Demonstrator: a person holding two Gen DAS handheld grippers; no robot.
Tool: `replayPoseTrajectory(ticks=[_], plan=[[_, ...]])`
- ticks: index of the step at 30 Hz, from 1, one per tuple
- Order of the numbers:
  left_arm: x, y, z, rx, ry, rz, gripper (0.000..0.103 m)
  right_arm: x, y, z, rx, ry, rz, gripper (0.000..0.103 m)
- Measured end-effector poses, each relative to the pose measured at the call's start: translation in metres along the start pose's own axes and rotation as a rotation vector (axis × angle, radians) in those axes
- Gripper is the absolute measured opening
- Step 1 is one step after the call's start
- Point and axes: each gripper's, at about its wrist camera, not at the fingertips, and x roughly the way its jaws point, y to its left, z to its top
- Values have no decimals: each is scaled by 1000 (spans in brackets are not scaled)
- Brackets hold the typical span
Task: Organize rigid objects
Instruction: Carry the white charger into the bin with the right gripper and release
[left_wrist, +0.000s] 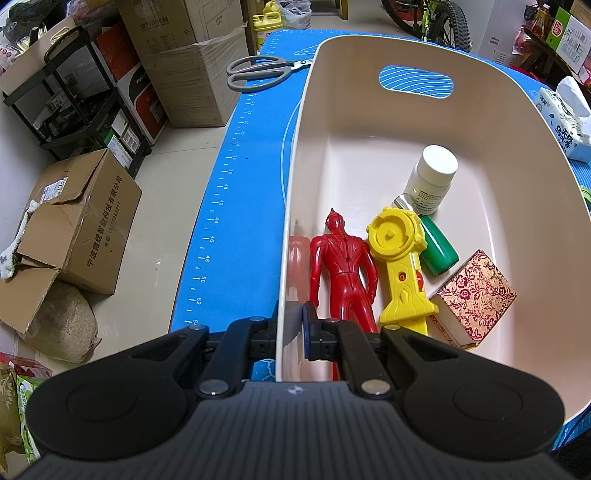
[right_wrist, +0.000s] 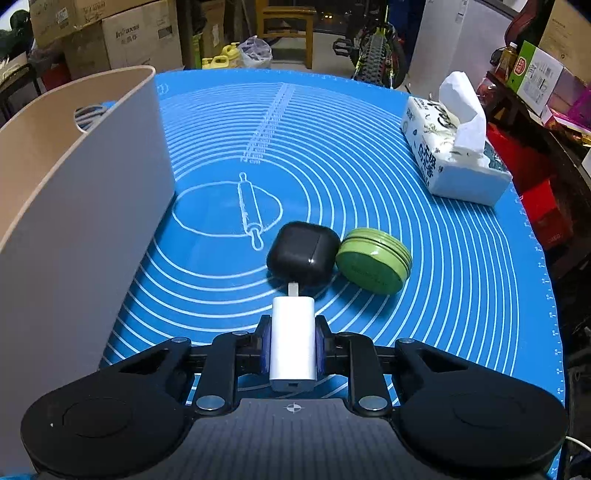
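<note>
My left gripper (left_wrist: 293, 332) is shut on the left wall of the beige bin (left_wrist: 491, 122). The bin holds a red figure (left_wrist: 343, 266), a yellow toy (left_wrist: 400, 258), a green bottle (left_wrist: 439, 247), a white bottle (left_wrist: 432, 177) and a floral box (left_wrist: 472, 295). My right gripper (right_wrist: 293, 343) is shut on a white charger (right_wrist: 293, 343), held above the blue mat (right_wrist: 443, 295). A black earbud case (right_wrist: 303, 253) and a green round tin (right_wrist: 373, 260) lie on the mat just ahead. The bin (right_wrist: 74, 206) stands to the left.
Grey scissors (left_wrist: 258, 72) lie on the mat beyond the bin's left corner. A tissue pack (right_wrist: 458, 155) sits at the mat's far right. Cardboard boxes (left_wrist: 74, 221) and a black rack (left_wrist: 74, 96) stand on the floor left of the table.
</note>
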Motion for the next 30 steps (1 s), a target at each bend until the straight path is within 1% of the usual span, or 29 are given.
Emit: replayPoseTrajectory(ticks=[8,14,24,30], plan=[[0,0,0,-1,0,0,11,-27,7,7,14,-63,19,32],[0,0,0,0,0,0,11,-55,20,14,17,-144,51,32],[0,0,0,0,0,1,11,-99,55,24,18,-276,148,32],[0,0,0,0,0,0,11,-113,83,27,-9,-310,210,32]])
